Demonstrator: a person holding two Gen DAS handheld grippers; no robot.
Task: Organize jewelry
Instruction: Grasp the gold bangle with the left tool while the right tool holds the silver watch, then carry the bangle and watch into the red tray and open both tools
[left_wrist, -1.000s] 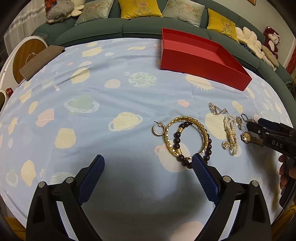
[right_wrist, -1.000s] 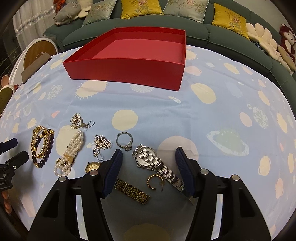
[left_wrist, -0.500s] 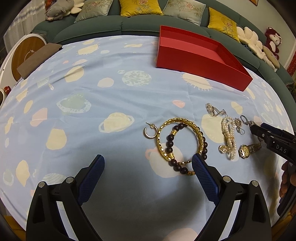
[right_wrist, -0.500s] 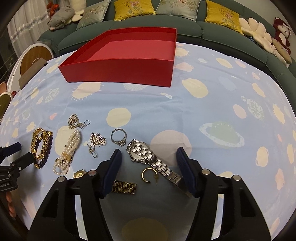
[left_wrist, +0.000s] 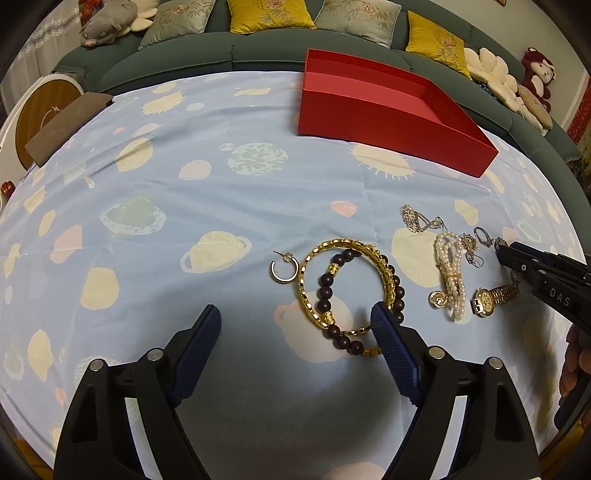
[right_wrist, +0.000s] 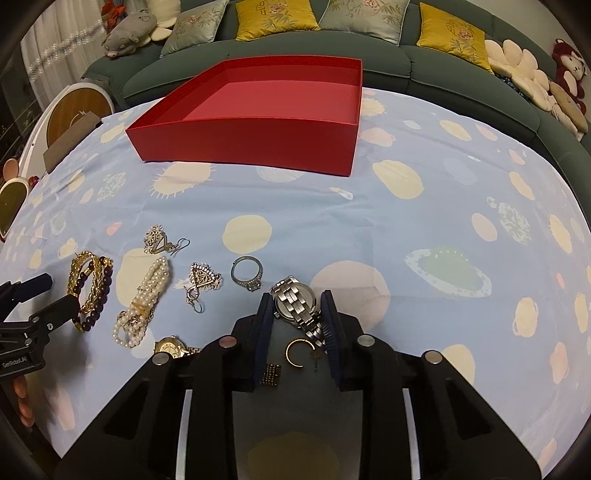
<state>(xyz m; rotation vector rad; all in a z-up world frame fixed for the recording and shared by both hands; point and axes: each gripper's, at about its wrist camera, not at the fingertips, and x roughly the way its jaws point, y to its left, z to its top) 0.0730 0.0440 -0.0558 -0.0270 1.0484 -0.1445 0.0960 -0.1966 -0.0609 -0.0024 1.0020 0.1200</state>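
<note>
A silver watch (right_wrist: 295, 303) lies on the blue cloth between the closing jaws of my right gripper (right_wrist: 297, 314), whose pads touch its sides. A gold hoop earring (right_wrist: 299, 352) and a gold watch band (right_wrist: 271, 374) lie under that gripper. My left gripper (left_wrist: 295, 332) hangs wide, jaws closing. Its right finger (left_wrist: 391, 347) overlaps the edge of a gold bangle (left_wrist: 314, 266) lying with a dark bead bracelet (left_wrist: 325, 291). Nearby lie a second gold hoop (left_wrist: 284, 267), a pearl bracelet (left_wrist: 450, 284), a gold watch (left_wrist: 487, 301) and a ring (right_wrist: 247, 273). The red box (right_wrist: 258, 144) stands behind.
A triangular pendant (right_wrist: 203, 278) and a silver earring (right_wrist: 159, 240) lie among the jewelry. A green sofa (right_wrist: 443, 66) with cushions and plush toys curves behind the table. A brown board (left_wrist: 66, 129) and a round wooden disc (left_wrist: 40, 110) sit at the left edge.
My right gripper's jaws have narrowed from wide apart to close around the silver watch. The left jaws have drawn in a little near the bangle. Neither hand has shifted much.
</note>
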